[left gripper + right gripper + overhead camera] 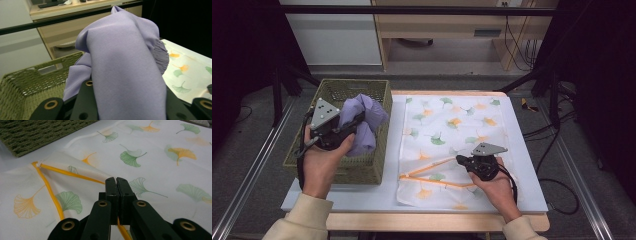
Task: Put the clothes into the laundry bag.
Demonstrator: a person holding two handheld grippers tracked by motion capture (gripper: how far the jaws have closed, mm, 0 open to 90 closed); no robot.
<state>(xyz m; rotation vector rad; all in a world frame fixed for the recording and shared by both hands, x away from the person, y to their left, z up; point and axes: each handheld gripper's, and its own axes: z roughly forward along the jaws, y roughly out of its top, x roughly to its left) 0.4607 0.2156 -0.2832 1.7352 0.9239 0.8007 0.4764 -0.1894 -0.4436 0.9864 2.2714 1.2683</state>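
The lilac garment (364, 122) hangs bunched over the green woven basket (377, 165), at about nine o'clock on the white table (532, 165). The left gripper (357, 122) holds it: in the left gripper view the garment (125, 70) drapes straight over the jaws and hides their tips, so the cloth sits between and on top of them, with the jaws closed on its folds. From there the basket's rim (30, 75) lies at about eight o'clock, below the cloth.

At about three o'clock from the basket lies the white laundry bag (452, 130) printed with green and orange ginkgo leaves, flat on the table. The right gripper (460, 160) rests at the bag's near part, around five o'clock on the table. In the right gripper view its jaws are pressed together on the bag's orange zipper edge (75, 173), the band running out from under the tips toward ten o'clock, with the flap lifted slightly there.
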